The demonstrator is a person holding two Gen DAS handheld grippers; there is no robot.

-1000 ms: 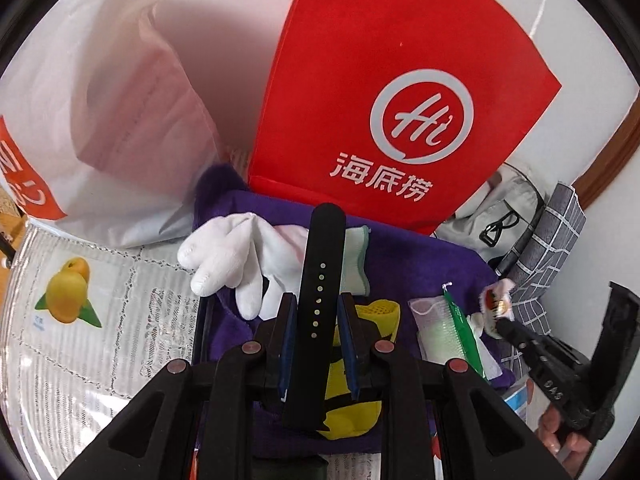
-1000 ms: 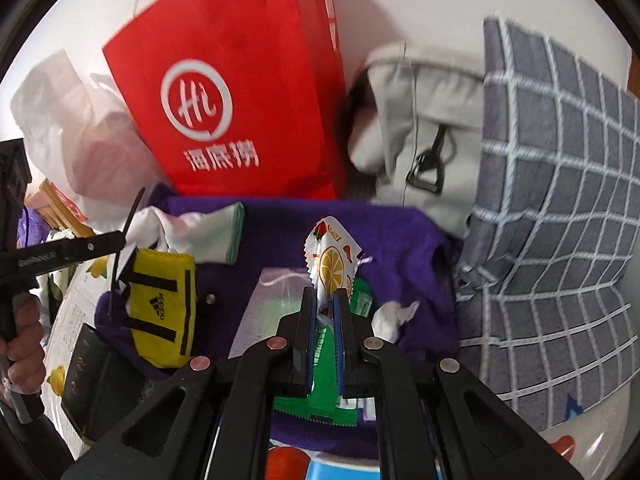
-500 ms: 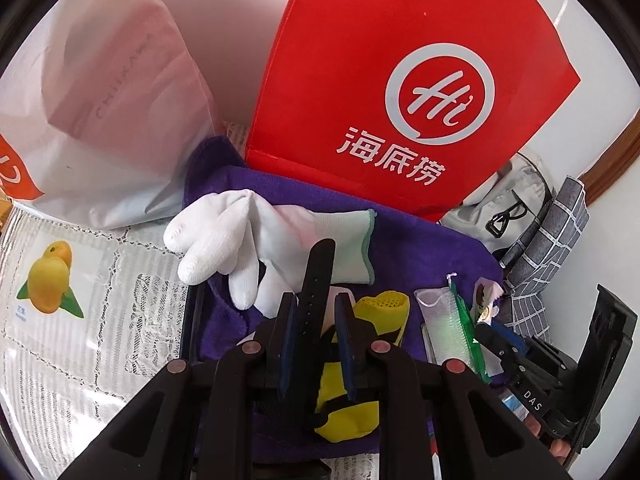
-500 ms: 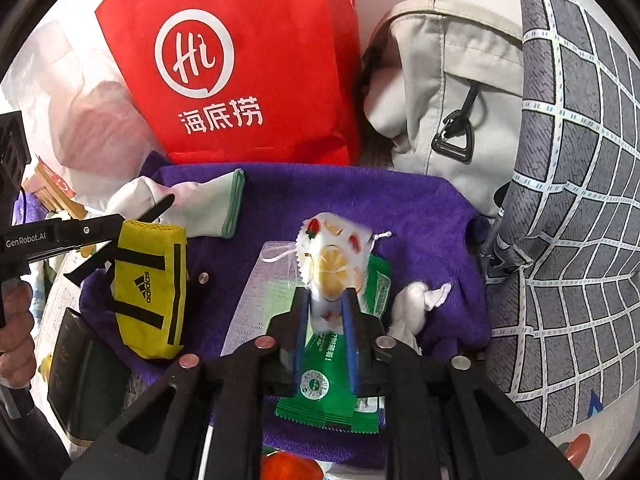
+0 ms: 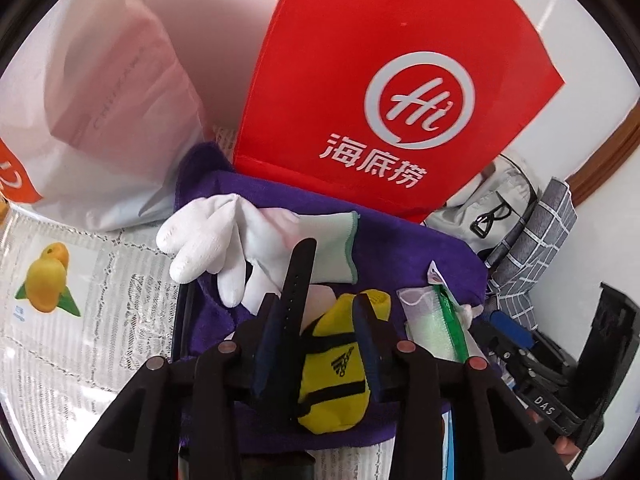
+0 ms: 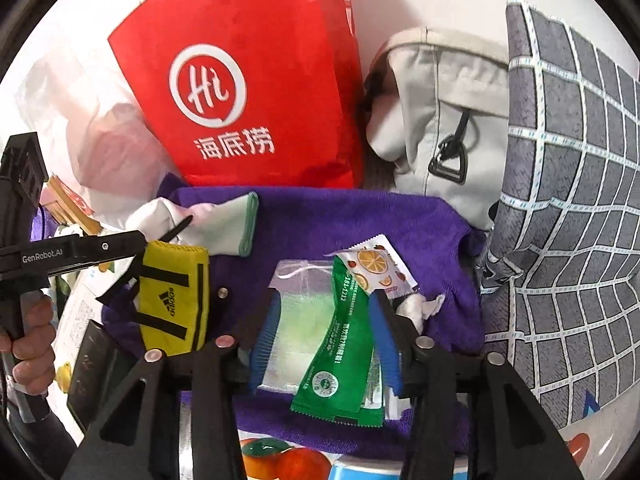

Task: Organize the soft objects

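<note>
Soft things: small cloth and packet items lie spread on a purple towel [image 6: 400, 220], just ahead of both grippers.
Left gripper [image 5: 316, 320]: jaws part open, having just been widening; a black strap [image 5: 296, 276] leans against the left blue pad, and whether it is still pinched I cannot tell; a yellow pouch [image 5: 336, 380] with black stripes lies under and between the fingers.
Right gripper [image 6: 326, 336]: jaws part open, having just been widening; a green sachet [image 6: 340, 344] and a clear mesh bag [image 6: 296, 320] lie flat between the pads, which do not press on them.
Orange-print packet [image 6: 376, 268]: crinkled, with zigzag edges, resting across the far end of the green sachet.
White glove [image 5: 224, 244]: knitted, green-edged cuff, on the far left of the towel, fingers hanging over its left edge.
Crumpled tissue [image 6: 420, 308]: just right of the right gripper's fingers.
Towel: fluffy, rumpled at the far corners.
Surface: a lace-patterned cover [image 5: 80, 340] with a printed fruit picture, left of the towel.
Far side: a stiff red bag [image 5: 380, 80] with white lettering stands touching the towel's far edge; a white plastic bag [image 5: 100, 100] to its left; a beige fabric bag [image 6: 440, 120] to its right.
Right side: a grey checked cushion [image 6: 568, 200].
Person: a hand [image 6: 32, 344] grips the left gripper's handle.
</note>
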